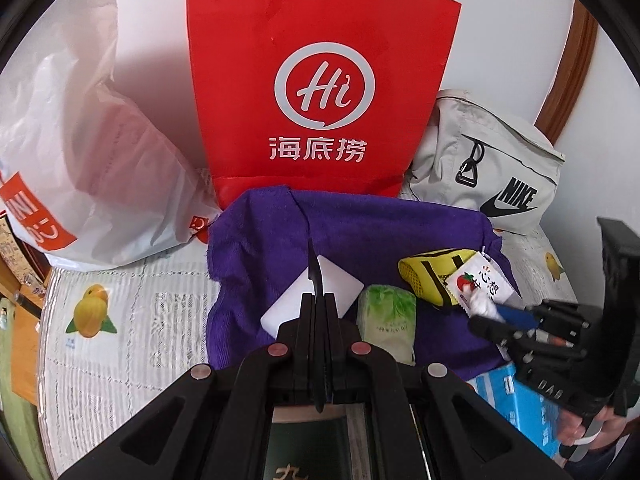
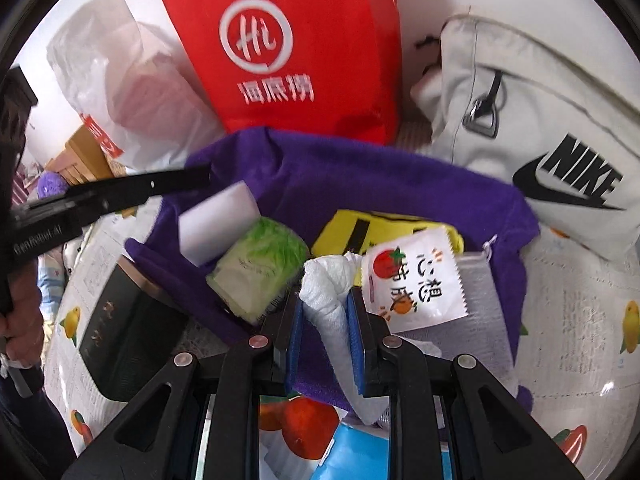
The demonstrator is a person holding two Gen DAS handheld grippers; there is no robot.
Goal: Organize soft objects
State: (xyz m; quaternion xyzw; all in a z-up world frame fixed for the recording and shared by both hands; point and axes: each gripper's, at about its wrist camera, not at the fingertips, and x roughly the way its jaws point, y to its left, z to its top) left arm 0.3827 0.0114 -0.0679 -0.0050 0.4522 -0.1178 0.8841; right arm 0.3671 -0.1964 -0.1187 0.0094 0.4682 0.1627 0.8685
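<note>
Fruit-print bedcover by white wall; left tongs closed empty, right tongs gripping white cloth.

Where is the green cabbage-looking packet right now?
The green packet lies on the purple towel, between the white sponge block on its left and the yellow pouch on its right, in both wrist views.

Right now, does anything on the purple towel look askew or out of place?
Mostly a loose jumble. The white sponge lies tilted, propped on the green pack. The tomato sachet lies across the yellow pouch. The purple towel is rumpled. The right gripper is shut on a white cloth. Nothing looks spilled or torn.
</note>
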